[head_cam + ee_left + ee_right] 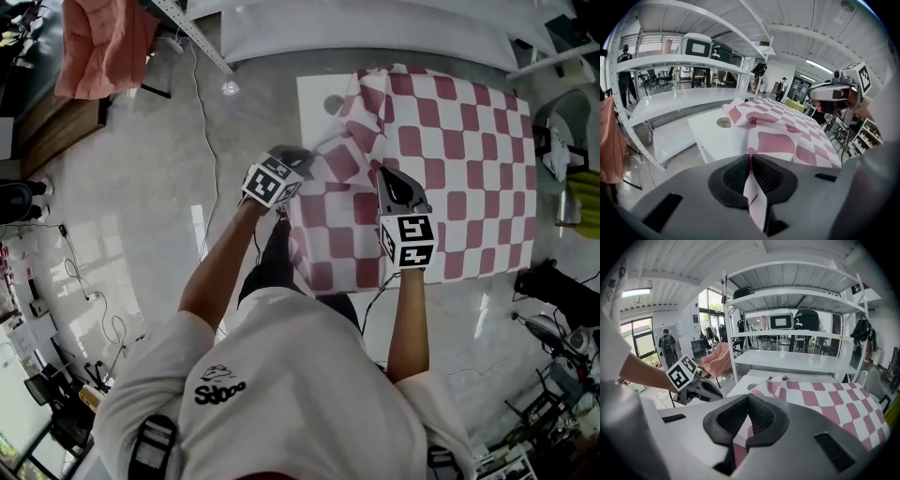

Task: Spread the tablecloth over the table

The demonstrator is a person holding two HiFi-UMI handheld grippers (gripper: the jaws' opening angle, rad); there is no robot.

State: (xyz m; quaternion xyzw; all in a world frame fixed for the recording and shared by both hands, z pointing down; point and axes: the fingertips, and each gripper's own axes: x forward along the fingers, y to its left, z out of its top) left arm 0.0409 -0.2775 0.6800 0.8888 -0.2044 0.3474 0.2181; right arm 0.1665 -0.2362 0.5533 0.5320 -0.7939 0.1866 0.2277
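A pink-and-white checked tablecloth [450, 159] covers most of a white table [319, 94], whose far left corner is bare. The cloth is bunched and folded back along its left side. My left gripper [302, 161] is at the cloth's near left part; in the left gripper view [751, 161] its jaws are shut on a thin fold of the tablecloth [778, 136]. My right gripper [389, 178] is over the near edge, further right. In the right gripper view [747, 401] its jaws are closed with the tablecloth [825, 399] pinched between them. Each gripper view shows the other gripper [829, 93] [701, 387].
A white shelving rack [797, 359] stands just beyond the table. A pink garment on a chair [103, 42] is at the far left, with cables [202, 103] on the floor. Dark equipment [553, 281] crowds the right side. A person [667, 345] stands in the background.
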